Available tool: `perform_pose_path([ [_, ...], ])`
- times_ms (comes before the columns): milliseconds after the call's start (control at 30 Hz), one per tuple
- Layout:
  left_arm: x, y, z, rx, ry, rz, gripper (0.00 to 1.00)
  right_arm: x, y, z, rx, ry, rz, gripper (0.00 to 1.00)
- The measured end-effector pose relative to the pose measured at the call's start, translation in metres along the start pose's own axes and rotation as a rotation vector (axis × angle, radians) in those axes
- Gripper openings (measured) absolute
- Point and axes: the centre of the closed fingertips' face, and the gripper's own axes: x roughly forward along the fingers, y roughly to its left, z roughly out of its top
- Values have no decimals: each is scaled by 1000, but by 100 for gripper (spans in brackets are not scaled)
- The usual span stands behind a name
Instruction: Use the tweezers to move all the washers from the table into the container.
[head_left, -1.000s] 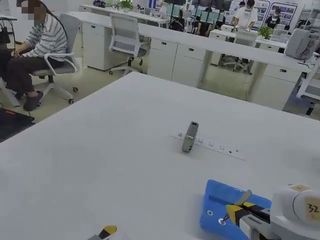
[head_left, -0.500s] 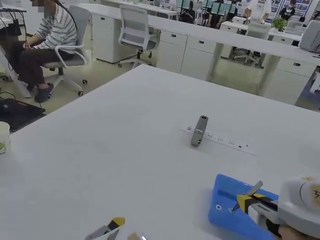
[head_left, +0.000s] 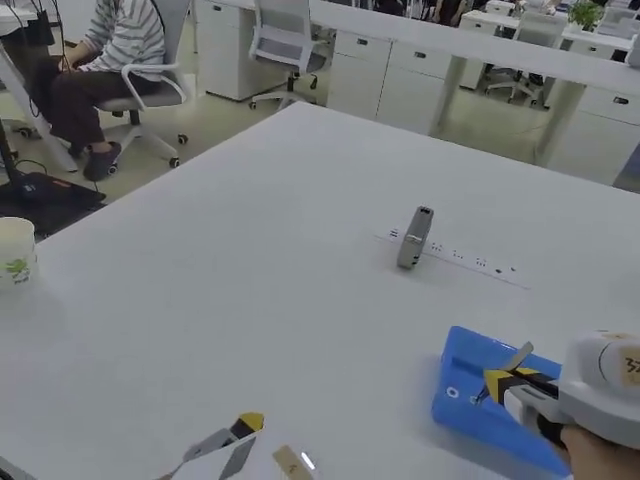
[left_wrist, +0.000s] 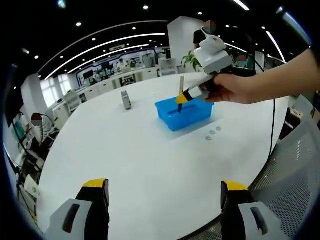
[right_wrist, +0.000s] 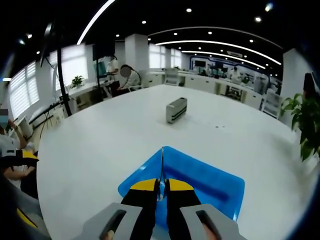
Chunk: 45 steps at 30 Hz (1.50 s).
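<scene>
Leftmost, left gripper over bare surface, fingers spread wide, empty. Further right, right gripper fingers clenched on tweezers, tips down inside blue container. Washers loose on surface just beside container.

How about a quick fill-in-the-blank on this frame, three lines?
1. The right gripper holds the tweezers over the ____ container.
2. The left gripper is ____ and holds nothing.
3. The washers beside the container lie on the ____.
Missing words: blue; open; table.
</scene>
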Motion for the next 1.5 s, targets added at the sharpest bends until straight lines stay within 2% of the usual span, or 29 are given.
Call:
perform_pose_path([
  [200,1,-1,-2,4,13,-5,95,10,-3,-4,1,12,2,2],
  [467,1,-1,-4,9,27,-8,94,14,-3,-10,1,25,7,2],
  [733,2,-2,-5,17,35,-10,94,13,-1,-11,-21,20,6,3],
  [933,1,-2,-5,12,34,-8,94,11,-3,-11,13,25,5,3],
  [1167,1,-1,-4,11,29,-3,94,-4,-1,0,4,-11,3,3],
  [1500,0,-2,-2,11,13,-7,95,-41,14,20,8,-96,37,3],
])
